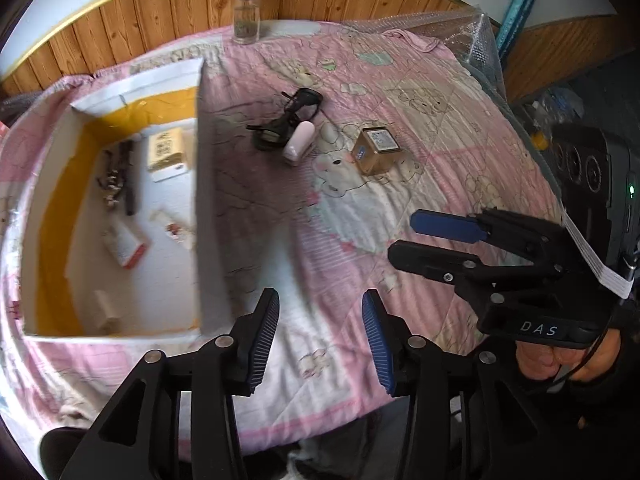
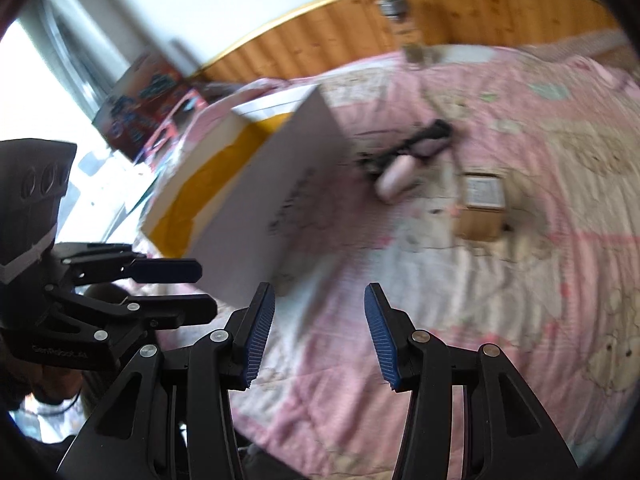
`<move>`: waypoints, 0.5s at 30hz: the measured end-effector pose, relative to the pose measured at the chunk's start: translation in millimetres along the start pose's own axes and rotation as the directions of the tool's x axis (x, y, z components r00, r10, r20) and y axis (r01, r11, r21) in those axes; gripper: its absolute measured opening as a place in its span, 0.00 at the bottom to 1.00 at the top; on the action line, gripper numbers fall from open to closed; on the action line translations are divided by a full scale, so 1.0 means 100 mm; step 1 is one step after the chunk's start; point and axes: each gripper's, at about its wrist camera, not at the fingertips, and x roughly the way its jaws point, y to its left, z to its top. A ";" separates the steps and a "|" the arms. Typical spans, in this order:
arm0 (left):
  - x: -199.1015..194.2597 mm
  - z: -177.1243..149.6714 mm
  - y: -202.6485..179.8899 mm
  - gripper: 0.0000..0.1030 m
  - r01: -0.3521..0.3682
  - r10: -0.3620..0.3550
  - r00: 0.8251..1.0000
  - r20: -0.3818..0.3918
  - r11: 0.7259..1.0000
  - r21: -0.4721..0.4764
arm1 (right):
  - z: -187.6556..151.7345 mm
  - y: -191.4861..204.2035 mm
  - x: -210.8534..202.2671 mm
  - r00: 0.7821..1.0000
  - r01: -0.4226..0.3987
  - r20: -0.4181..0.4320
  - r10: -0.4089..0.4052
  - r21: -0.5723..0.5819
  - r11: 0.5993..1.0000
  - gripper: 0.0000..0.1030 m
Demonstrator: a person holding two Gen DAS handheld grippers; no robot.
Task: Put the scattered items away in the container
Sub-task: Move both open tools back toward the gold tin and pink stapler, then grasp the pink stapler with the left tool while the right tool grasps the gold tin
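Note:
An open white cardboard box point(image 1: 198, 184) with yellow inner lining sits on the left of the pink quilt and holds several small items. Beyond it lie black glasses point(image 1: 288, 118), a pale pink oval case point(image 1: 298, 142) touching them, and a small gold cube box point(image 1: 376, 150). My left gripper point(image 1: 320, 336) hovers open and empty near the quilt's front edge, just right of the box. My right gripper point(image 2: 318, 332) is open and empty too; it shows from the side as the right gripper point(image 1: 404, 240) in the left wrist view. The right wrist view is blurred, with the box point(image 2: 280, 200), case point(image 2: 396, 178) and cube point(image 2: 482, 204) ahead.
A clear glass jar point(image 1: 246, 10) with a metal lid stands at the quilt's far edge against wooden wall panelling point(image 1: 152, 20). Bubble wrap point(image 1: 472, 36) lies at the far right corner. A printed carton point(image 2: 148, 104) sits beyond the box. A person's hand point(image 1: 560, 360) holds the right gripper's handle.

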 end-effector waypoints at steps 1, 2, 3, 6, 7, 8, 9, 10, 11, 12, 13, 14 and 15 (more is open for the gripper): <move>0.05 0.05 -0.01 0.45 0.002 -0.002 1.000 0.004 1.000 -0.006 | 0.03 -0.09 0.00 1.000 0.029 0.007 -0.029 0.016 0.999 0.49; 0.11 0.12 -0.03 0.45 0.007 -0.007 1.000 0.015 1.000 -0.008 | 0.07 -0.18 0.01 0.998 0.059 0.016 -0.060 0.033 0.998 0.49; 0.18 0.21 -0.05 0.47 0.009 -0.009 1.000 0.023 1.000 -0.006 | 0.10 -0.24 0.01 0.996 0.082 0.022 -0.083 0.045 0.996 0.49; 0.37 0.49 -0.09 0.47 0.023 -0.024 0.998 0.051 1.000 0.015 | 0.24 -0.45 0.10 0.986 0.161 0.027 -0.164 0.083 0.983 0.49; 0.43 0.57 -0.09 0.47 0.027 -0.028 0.998 0.061 0.999 0.018 | 0.27 -0.49 0.13 0.982 0.185 0.025 -0.188 0.087 0.979 0.49; 0.54 0.70 -0.09 0.47 0.046 -0.047 0.997 0.063 0.999 0.014 | 0.32 -0.54 0.18 0.977 0.208 0.020 -0.210 0.090 0.974 0.49; 0.65 0.80 -0.08 0.47 0.072 -0.072 0.995 0.063 0.997 0.003 | 0.36 -0.59 0.25 0.974 0.226 0.011 -0.227 0.089 0.970 0.49; 0.74 0.88 -0.04 0.47 0.075 -0.074 0.995 0.067 0.997 -0.016 | 0.40 -0.63 0.31 0.970 0.243 0.001 -0.244 0.083 0.966 0.49; 0.83 0.96 0.00 0.47 0.064 -0.061 0.995 0.073 0.997 -0.034 | 0.42 -0.65 0.36 0.966 0.257 -0.004 -0.258 0.074 0.964 0.49; 0.94 1.06 0.02 0.47 0.068 -0.064 0.995 0.082 0.997 -0.041 | 0.45 -0.67 0.42 0.961 0.275 -0.009 -0.275 0.062 0.960 0.49; 1.04 1.13 0.04 0.47 0.065 -0.062 0.994 0.087 0.997 -0.036 | 0.47 -0.68 0.47 0.957 0.291 -0.013 -0.291 0.053 0.955 0.50; 1.13 1.18 0.07 0.47 0.043 -0.040 0.995 0.088 0.999 -0.033 | 0.49 -0.70 0.52 0.952 0.306 -0.016 -0.306 0.045 0.951 0.52; 1.24 1.23 0.10 0.48 0.021 -0.018 0.997 0.079 0.999 -0.033 | 0.51 -0.72 0.57 0.947 0.321 -0.020 -0.320 0.037 0.946 0.52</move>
